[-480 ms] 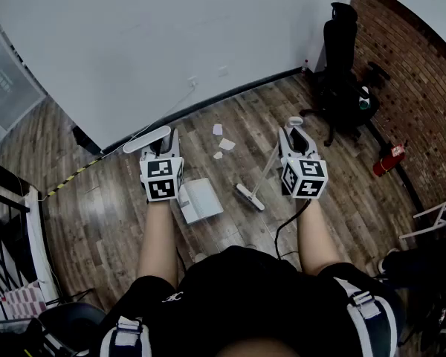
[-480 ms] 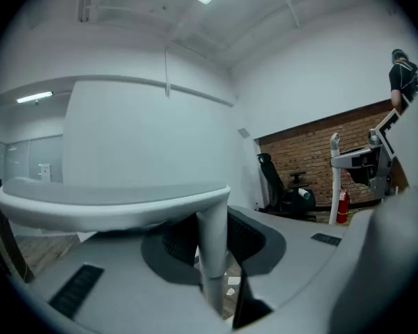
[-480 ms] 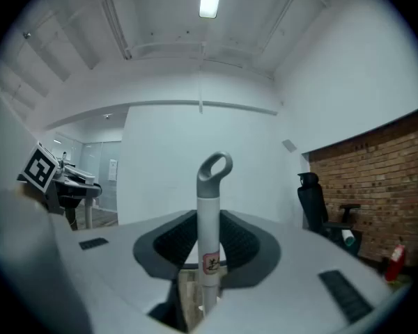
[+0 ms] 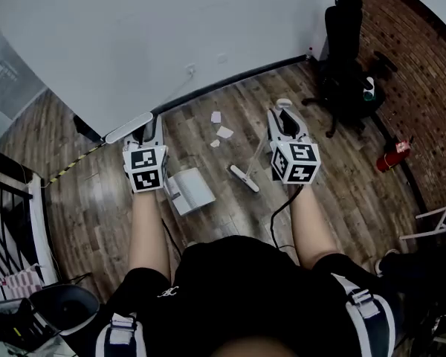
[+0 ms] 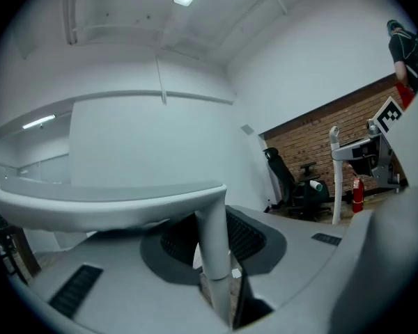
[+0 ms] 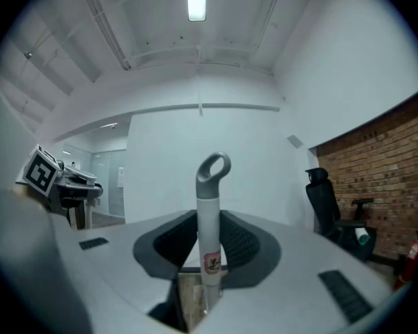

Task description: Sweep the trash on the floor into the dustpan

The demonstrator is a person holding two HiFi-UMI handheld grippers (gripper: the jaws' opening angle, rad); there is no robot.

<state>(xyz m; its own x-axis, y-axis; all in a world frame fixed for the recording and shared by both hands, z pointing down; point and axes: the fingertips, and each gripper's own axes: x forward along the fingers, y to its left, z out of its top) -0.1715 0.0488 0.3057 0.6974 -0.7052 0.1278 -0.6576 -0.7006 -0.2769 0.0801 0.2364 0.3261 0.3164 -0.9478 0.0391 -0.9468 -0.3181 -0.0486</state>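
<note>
1. Head view: three paper scraps (image 4: 224, 132) lie loose on the wooden floor (image 4: 208, 225) near the wall (image 4: 171, 36). The dustpan (image 4: 191, 190) sits just short of them and looks empty.
2. The broom head (image 4: 244, 178) rests on the floor beside the dustpan, nearer the person than the scraps.
3. The left claw (image 4: 147, 134) is clamped on the dustpan handle (image 5: 212, 256). The right claw (image 4: 282, 121) is clamped on the broom handle (image 6: 207, 242).
4. Both tools are in hand, but the sweeping itself seems not yet done, since every scrap is still outside the pan.

Black office chair (image 4: 340, 50) by brick wall (image 4: 420, 88); red extinguisher (image 4: 392, 157) near
</note>
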